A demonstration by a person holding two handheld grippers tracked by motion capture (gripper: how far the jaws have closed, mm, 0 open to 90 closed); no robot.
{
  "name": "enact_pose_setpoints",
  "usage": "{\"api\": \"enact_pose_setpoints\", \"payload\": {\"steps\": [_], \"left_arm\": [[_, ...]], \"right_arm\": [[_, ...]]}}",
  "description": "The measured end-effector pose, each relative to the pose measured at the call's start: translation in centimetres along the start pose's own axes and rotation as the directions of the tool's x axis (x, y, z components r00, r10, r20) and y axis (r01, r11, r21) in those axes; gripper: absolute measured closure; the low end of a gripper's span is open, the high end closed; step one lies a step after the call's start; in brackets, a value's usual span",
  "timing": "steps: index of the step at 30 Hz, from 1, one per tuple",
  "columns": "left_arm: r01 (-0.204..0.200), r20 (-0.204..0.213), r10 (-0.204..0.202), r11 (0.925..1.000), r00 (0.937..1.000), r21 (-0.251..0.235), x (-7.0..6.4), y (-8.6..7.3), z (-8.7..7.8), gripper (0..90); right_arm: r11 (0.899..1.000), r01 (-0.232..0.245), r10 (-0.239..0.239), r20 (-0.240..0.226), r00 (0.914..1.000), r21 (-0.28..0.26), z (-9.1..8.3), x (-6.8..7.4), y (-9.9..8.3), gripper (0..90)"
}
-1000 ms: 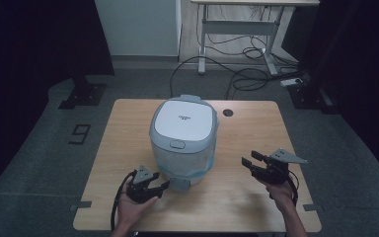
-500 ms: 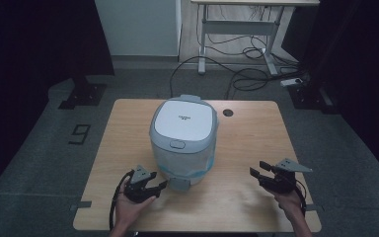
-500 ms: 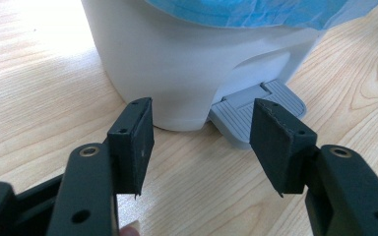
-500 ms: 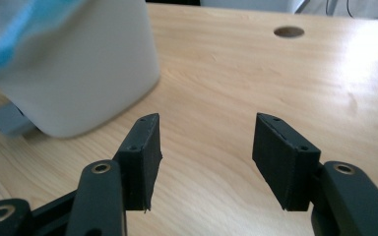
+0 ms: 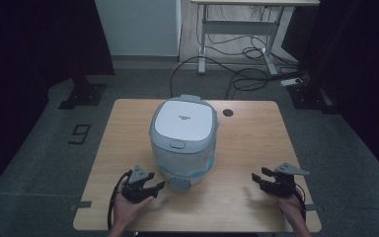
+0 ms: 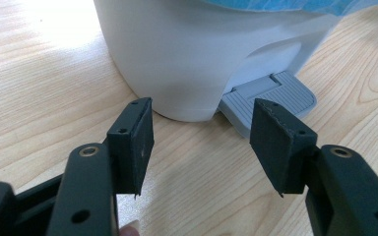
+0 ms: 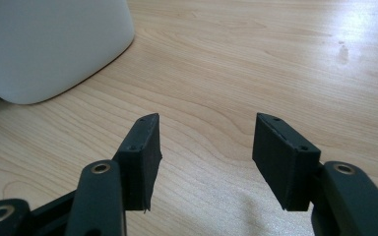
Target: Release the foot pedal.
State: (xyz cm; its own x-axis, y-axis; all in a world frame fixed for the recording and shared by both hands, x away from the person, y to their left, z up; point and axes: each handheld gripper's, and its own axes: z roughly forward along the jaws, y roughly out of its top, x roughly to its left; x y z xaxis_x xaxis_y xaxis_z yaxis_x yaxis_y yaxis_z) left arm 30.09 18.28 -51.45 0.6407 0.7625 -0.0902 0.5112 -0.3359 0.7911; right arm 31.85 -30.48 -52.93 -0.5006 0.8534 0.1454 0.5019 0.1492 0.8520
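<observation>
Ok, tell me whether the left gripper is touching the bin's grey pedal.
Apart. In the left gripper view, bare wood shows between the open left gripper and the grey pedal.

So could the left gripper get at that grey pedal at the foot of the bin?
Probably yes: the left gripper has its jaws open, aimed at the grey pedal, with bare table between them.

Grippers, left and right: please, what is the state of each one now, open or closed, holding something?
Left gripper: open, holding nothing, jaws pointed at the pedal bin.
Right gripper: open, holding nothing, over bare table.
</observation>
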Motion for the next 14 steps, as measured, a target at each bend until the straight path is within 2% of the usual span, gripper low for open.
{"api": "enact_pose_setpoints", "payload": {"steps": [10, 14], "left_arm": [[0.006, -0.001, -0.006, 1.0, 1.0, 0.003, 0.14, -0.11, -0.03, 41.8], [0.019, -0.002, -0.019, 0.9998, 0.9998, 0.003, 0.59, -0.21, -0.17, 41.0]], "right_arm": [[1.0, 0.004, -0.004, -0.004, 1.0, 0.01, 0.38, -0.2, -0.03, 43.4], [1.0, 0.014, -0.015, 0.022, 0.9997, 0.019, 0.5, -0.42, -0.08, 41.0]]}}
